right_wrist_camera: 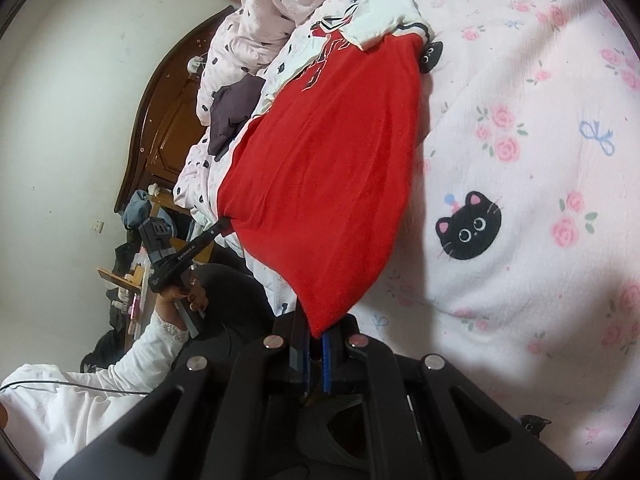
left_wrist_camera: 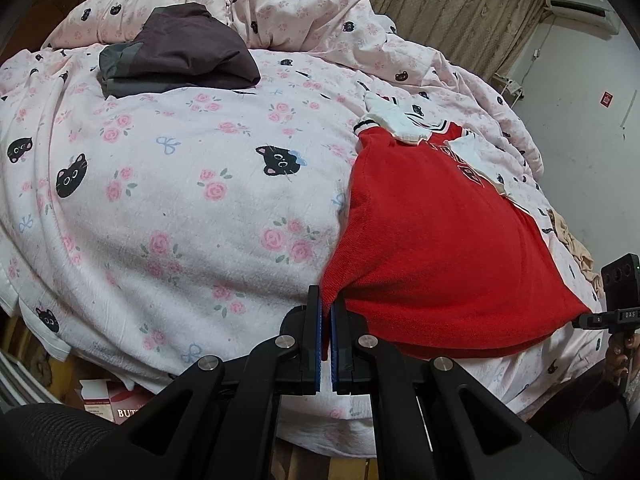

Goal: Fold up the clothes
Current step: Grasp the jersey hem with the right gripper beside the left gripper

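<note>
A red shirt (left_wrist_camera: pixel 432 240) with white sleeves and a striped collar lies spread on the bed, hem towards me. My left gripper (left_wrist_camera: pixel 326 300) is shut on the hem's left corner, lifting it slightly. In the left wrist view my right gripper (left_wrist_camera: pixel 580 322) pinches the hem's other corner at the far right. In the right wrist view the right gripper (right_wrist_camera: pixel 314 330) is shut on a corner of the red shirt (right_wrist_camera: pixel 328 168), and the left gripper (right_wrist_camera: pixel 222 224) holds the opposite corner, with a hand behind it. The hem hangs taut between them.
The bed sheet (left_wrist_camera: pixel 180 184) is pink with roses and black cats. Folded dark clothes (left_wrist_camera: pixel 176 48) sit at the back left, before a crumpled duvet (left_wrist_camera: pixel 320 12). A beige cloth (left_wrist_camera: pixel 572 240) lies at the right edge. A cardboard box (left_wrist_camera: pixel 104 400) stands below the bed.
</note>
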